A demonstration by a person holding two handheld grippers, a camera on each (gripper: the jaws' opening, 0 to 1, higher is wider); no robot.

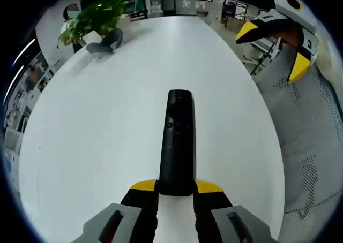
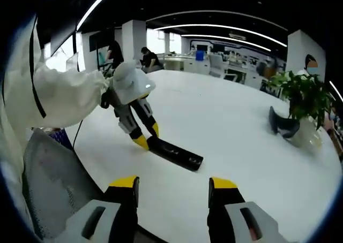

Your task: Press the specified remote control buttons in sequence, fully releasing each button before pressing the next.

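Observation:
A long black remote control [image 1: 176,144] points away from me over the white table [image 1: 96,136]. My left gripper [image 1: 176,188] is shut on the remote's near end, its yellow-tipped jaws pressed against both sides. In the right gripper view the same remote [image 2: 177,154] lies low over the table, with the left gripper [image 2: 146,141] clamped on its left end. My right gripper [image 2: 173,185] is open, jaws wide apart with nothing between them, hovering near the table edge short of the remote. It also shows at the top right of the left gripper view as the right gripper [image 1: 278,42].
A potted green plant [image 2: 303,101] stands on the far side of the table, also seen as the plant [image 1: 96,15]. A dark object [image 2: 281,122] lies beside it. A mesh chair back [image 2: 51,189] sits by the table edge. A white sleeve [image 2: 48,101] holds the left gripper.

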